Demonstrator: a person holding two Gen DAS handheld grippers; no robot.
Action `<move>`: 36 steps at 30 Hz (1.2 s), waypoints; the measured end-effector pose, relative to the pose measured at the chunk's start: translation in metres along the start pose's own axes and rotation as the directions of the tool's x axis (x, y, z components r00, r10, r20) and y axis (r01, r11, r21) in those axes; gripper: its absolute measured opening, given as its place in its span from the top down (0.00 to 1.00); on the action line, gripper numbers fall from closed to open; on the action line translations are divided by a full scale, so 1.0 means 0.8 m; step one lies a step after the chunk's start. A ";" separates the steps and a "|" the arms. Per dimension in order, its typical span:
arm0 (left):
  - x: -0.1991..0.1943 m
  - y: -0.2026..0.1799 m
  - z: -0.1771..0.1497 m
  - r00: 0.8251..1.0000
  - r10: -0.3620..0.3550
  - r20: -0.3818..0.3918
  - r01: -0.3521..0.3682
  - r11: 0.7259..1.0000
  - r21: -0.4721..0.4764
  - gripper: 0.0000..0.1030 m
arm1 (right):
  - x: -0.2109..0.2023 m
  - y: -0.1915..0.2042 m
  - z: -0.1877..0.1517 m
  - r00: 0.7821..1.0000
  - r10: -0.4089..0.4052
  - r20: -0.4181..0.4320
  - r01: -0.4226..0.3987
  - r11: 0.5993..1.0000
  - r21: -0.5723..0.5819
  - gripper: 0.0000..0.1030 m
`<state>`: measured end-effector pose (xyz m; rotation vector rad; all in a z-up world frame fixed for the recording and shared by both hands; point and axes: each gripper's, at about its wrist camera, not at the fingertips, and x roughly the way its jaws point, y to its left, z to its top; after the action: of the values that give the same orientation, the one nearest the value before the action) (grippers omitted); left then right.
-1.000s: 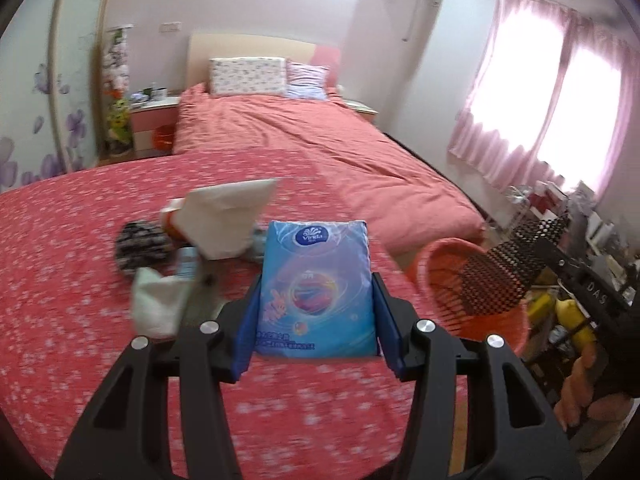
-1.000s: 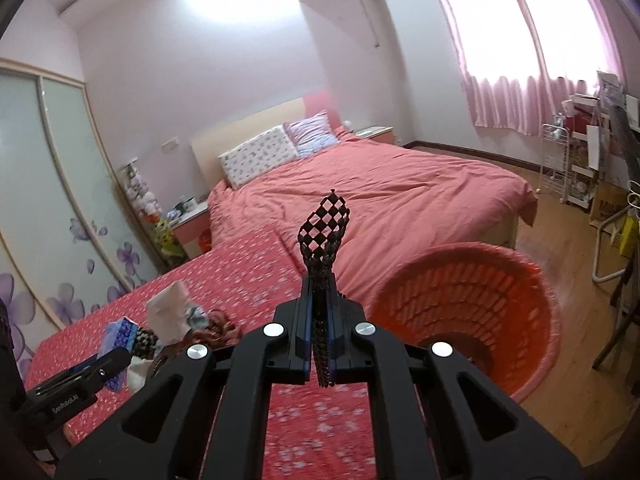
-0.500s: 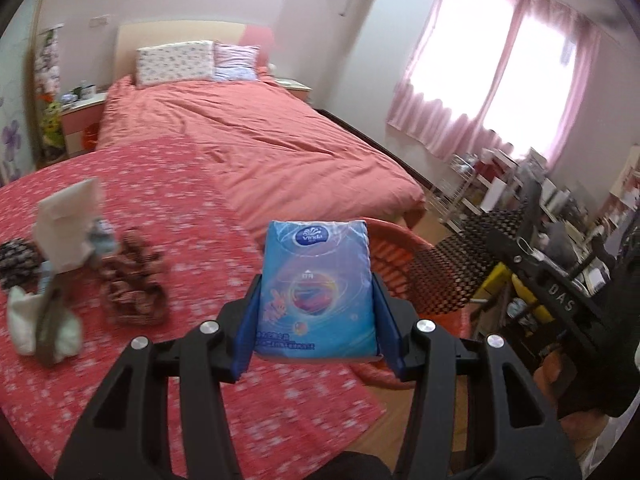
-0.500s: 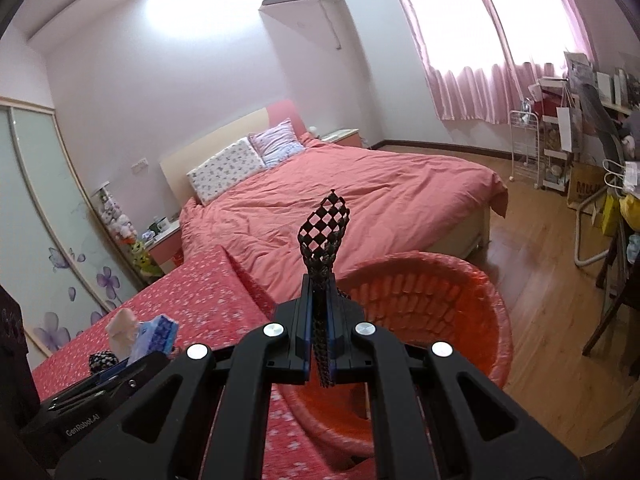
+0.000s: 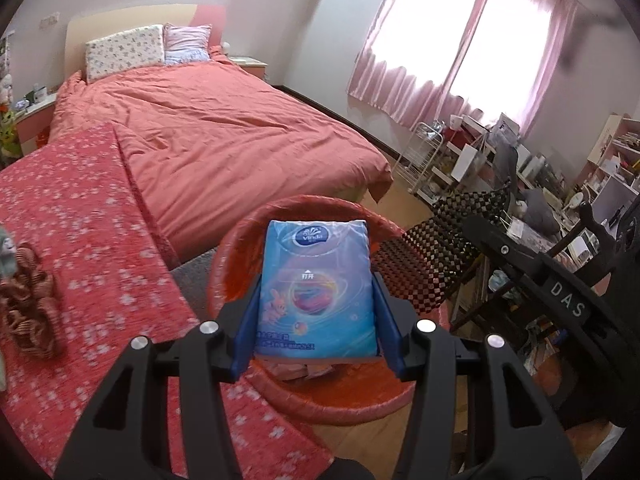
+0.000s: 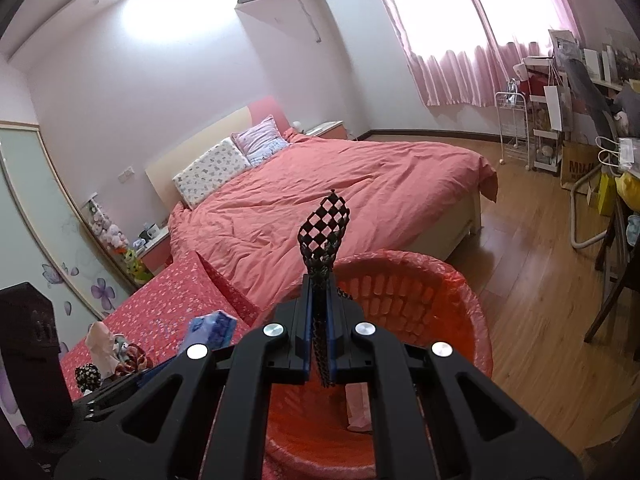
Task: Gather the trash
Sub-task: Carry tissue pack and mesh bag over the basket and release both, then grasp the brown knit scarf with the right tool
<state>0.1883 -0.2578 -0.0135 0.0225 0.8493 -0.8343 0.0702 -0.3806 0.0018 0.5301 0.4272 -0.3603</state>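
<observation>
Tissue pack (image 5: pixel 316 288) (clamped) over red basket (image 5: pixel 348 400).

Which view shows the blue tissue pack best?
The left wrist view: the blue tissue pack fills its centre, printed face fully visible, clamped in the left claw. The right wrist view catches only an edge-on blue sliver at lower left.

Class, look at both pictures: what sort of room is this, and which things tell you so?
A bedroom, most likely in a home: a made bed with pillows, a bedside table and curtains over the window.
</observation>
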 end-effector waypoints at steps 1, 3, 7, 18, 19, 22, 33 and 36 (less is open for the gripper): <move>0.006 -0.002 0.000 1.000 0.001 -0.007 -0.001 1.000 0.003 0.50 | 0.004 -0.003 0.000 1.000 0.002 -0.004 -0.002 1.000 0.003 0.94; 0.018 -0.005 -0.001 1.000 0.007 -0.024 -0.007 1.000 0.010 0.49 | 0.009 -0.008 0.000 1.000 0.017 -0.015 -0.017 1.000 0.012 0.93; 0.032 0.002 -0.004 0.998 0.045 -0.044 -0.044 0.999 0.004 0.37 | 0.018 -0.017 -0.003 0.999 0.017 -0.044 -0.015 0.999 0.045 0.73; -0.006 0.068 -0.016 0.979 0.197 -0.040 -0.199 0.979 -0.047 0.31 | 0.007 -0.003 -0.008 0.998 -0.028 -0.048 0.030 0.999 0.024 0.61; -0.012 0.074 -0.019 0.977 0.211 -0.039 -0.213 0.976 -0.048 0.31 | 0.008 -0.001 -0.007 0.998 -0.029 -0.049 0.030 0.999 0.020 0.61; -0.031 0.089 -0.027 0.968 0.248 -0.035 -0.250 0.966 -0.061 0.31 | 0.006 0.009 -0.008 0.998 -0.027 -0.052 0.026 1.000 -0.004 0.61; -0.114 0.161 -0.063 0.917 0.400 -0.004 -0.396 0.906 -0.148 0.29 | 0.002 0.064 -0.023 0.997 0.012 -0.081 -0.021 0.994 -0.105 0.55; -0.138 0.187 -0.074 0.899 0.437 -0.004 -0.430 0.883 -0.188 0.29 | 0.005 0.083 -0.034 0.994 0.028 -0.106 -0.042 0.991 -0.126 0.55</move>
<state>0.2072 -0.0634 -0.0240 0.0321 0.8401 -0.3297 0.0943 -0.3131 0.0052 0.4317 0.5376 -0.2698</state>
